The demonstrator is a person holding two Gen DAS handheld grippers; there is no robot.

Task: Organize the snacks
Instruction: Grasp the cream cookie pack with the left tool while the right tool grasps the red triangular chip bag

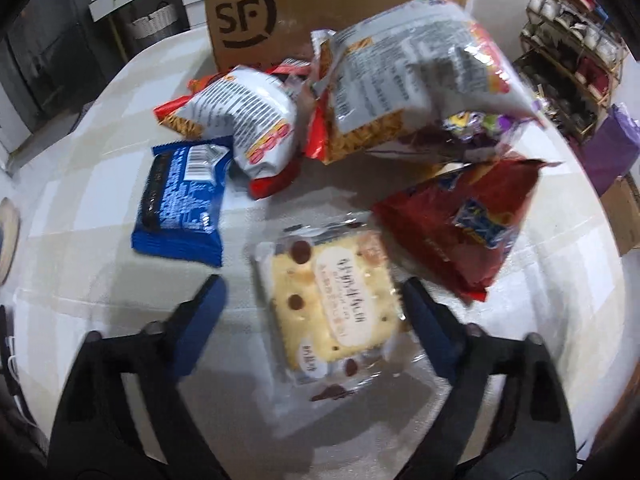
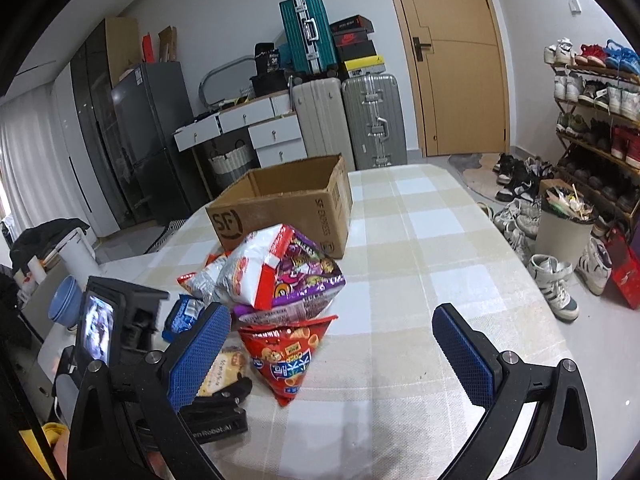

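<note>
Left tongs (image 1: 314, 316): held spread and pointed steeply down over the tabletop (image 1: 80, 168); the cracker packet (image 1: 332, 308) lies between the blue pads (image 1: 208, 320), one pad close at its right edge, the other apart on its left. Nothing is clamped yet.
Right tongs (image 2: 332, 356): released, with only bare checked cloth between the pads; nothing is held.
Cracker packet: flat on the tabletop, nearest the camera in the left wrist view, a clear wrapper over one pale square biscuit with dark chips.
Snack pile: behind the packet a blue wrapped bar (image 1: 180, 196) lies on the left, a dark red bag (image 1: 460, 220) on the right, and white-and-red bags (image 1: 256, 120) are heaped further back under a purple one (image 2: 304, 276).
Cardboard box (image 2: 280, 204): open-topped, standing behind the pile on the tabletop; it is judged to be where the snacks are to go.
Handling, judged: the packet should be very light; the biscuit is stiff but brittle, and the film is slick and crinkly with loose sealed margins.
Where to take hold, judged: across two opposite edges of the biscuit itself, so the pads meet something firm; a pinch on the loose film alone could slip.
Risk, judged: a hard squeeze may crack the cracker, and a pad sliding under the wrapper edge may push the packet along the cloth towards the red bag.
</note>
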